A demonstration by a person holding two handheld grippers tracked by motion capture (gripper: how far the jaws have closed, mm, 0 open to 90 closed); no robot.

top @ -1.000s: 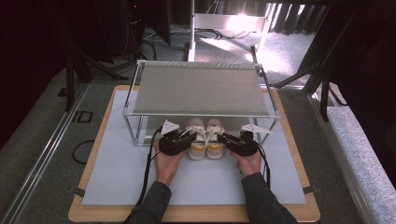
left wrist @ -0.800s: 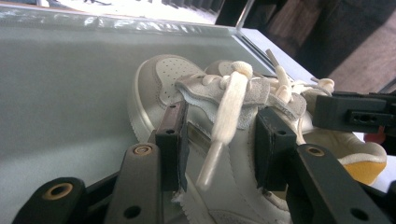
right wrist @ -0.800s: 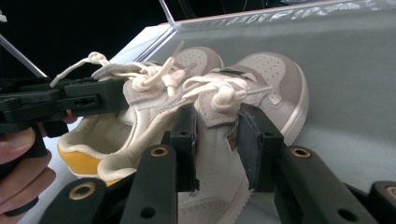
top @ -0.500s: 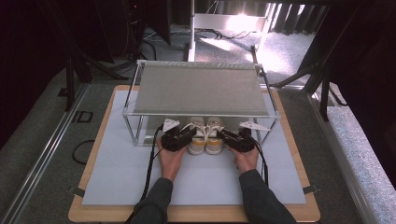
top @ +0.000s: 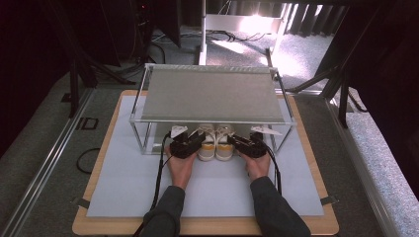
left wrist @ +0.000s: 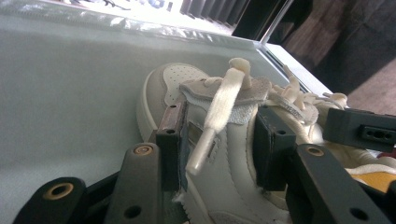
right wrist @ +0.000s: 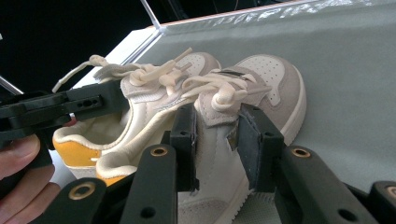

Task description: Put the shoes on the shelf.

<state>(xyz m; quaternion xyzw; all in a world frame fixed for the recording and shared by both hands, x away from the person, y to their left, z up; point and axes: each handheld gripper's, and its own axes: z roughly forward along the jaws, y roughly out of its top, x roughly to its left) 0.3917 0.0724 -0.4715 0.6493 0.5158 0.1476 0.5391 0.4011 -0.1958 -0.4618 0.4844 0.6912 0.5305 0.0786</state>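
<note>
Under the clear shelf, at the near edge:

1. Pair of small white sneakers with yellow heels: left shoe (top: pixel 206 144) and right shoe (top: pixel 225 144) are standing side by side, touching, toes pointing in beneath the shelf (top: pixel 212 94), heels facing the person. Both are resting on the pale mat (top: pixel 118 182), half under the shelf's front rail.

2. Left gripper (left wrist: pixel 217 140): its jaws are closing narrowly across the left shoe's upper at the tongue, one pad on each side, a loose lace end (left wrist: pixel 212 123) hanging between them. Gripping at the throat appears to be giving firm purchase on a soft item.

3. Right gripper (right wrist: pixel 215 140): its jaws are pinching the right shoe's tongue and side likewise, just below the lace knot (right wrist: pixel 224 93).

4. Hands (top: pixel 182 165) are lying low and level, likely so both shoes are travelling together as a matched pair, clearing the shelf's underside.
</note>
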